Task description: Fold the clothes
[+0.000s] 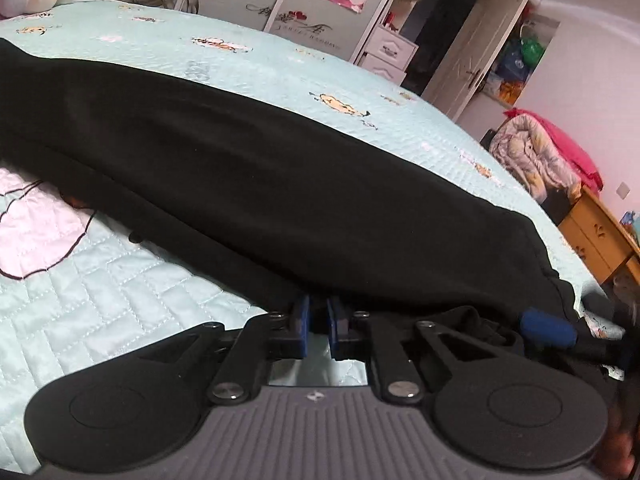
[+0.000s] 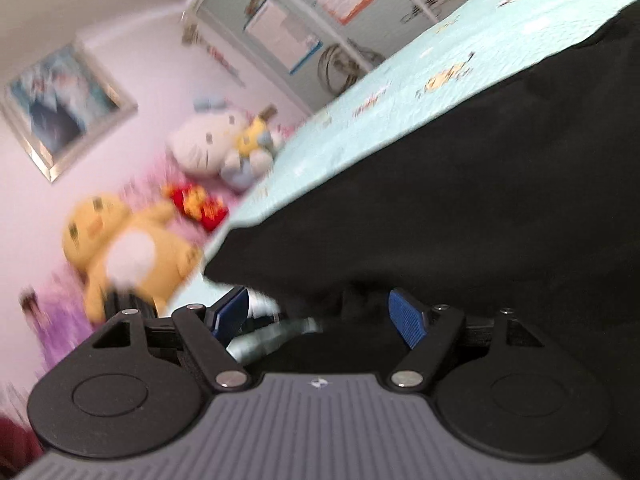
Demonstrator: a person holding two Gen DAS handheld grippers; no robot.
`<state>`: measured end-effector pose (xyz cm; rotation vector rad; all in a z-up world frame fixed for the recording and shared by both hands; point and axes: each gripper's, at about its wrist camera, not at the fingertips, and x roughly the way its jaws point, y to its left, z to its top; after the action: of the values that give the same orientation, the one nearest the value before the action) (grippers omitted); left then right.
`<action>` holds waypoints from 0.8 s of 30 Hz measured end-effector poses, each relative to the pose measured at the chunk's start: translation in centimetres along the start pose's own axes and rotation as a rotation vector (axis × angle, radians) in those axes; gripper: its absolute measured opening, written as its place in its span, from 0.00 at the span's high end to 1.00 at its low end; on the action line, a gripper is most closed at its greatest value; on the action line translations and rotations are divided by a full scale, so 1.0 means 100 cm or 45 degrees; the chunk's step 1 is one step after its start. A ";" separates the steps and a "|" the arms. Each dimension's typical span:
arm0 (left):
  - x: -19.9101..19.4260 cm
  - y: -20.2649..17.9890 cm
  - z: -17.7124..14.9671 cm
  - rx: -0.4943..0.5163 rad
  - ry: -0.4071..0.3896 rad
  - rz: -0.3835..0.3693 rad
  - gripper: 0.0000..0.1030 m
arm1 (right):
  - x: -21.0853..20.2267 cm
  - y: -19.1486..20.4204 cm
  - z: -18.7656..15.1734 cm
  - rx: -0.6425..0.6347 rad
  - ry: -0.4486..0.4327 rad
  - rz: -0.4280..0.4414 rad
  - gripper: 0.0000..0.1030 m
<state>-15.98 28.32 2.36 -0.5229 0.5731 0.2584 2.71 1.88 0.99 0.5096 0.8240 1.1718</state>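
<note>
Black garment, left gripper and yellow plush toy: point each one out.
black garment (image 1: 280,184), left wrist view: middle of the dark cloth on the bed.
left gripper (image 1: 318,316), left wrist view: narrow gap between its blue pads, at the cloth's edge.
yellow plush toy (image 2: 120,248), right wrist view: its blurred belly.

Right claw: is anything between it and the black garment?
Nothing visible. The right claw stands open right at the black garment, whose edge hangs between its blue pads on the quilted bed cover. The plush toys sit off to the side.
</note>
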 end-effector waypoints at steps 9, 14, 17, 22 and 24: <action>-0.006 -0.003 -0.013 0.032 -0.025 -0.027 0.88 | 0.085 -0.029 0.060 -0.110 0.325 -0.210 1.00; -0.005 0.000 -0.017 0.031 -0.036 -0.045 0.88 | 0.125 -0.054 0.114 -0.204 0.285 -0.425 1.00; -0.008 0.007 -0.018 0.001 -0.033 -0.068 0.88 | 0.133 -0.067 0.140 -0.222 0.107 -0.632 1.00; -0.011 0.013 -0.020 -0.034 -0.041 -0.095 0.88 | 0.133 -0.031 0.115 -0.211 0.136 -0.419 0.94; -0.011 0.013 -0.021 -0.041 -0.044 -0.097 0.88 | 0.147 -0.003 0.092 -0.295 0.350 -0.116 0.92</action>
<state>-18.32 28.23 0.99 -0.5691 0.5147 0.2043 12.39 16.25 2.06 0.1202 0.9209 1.2495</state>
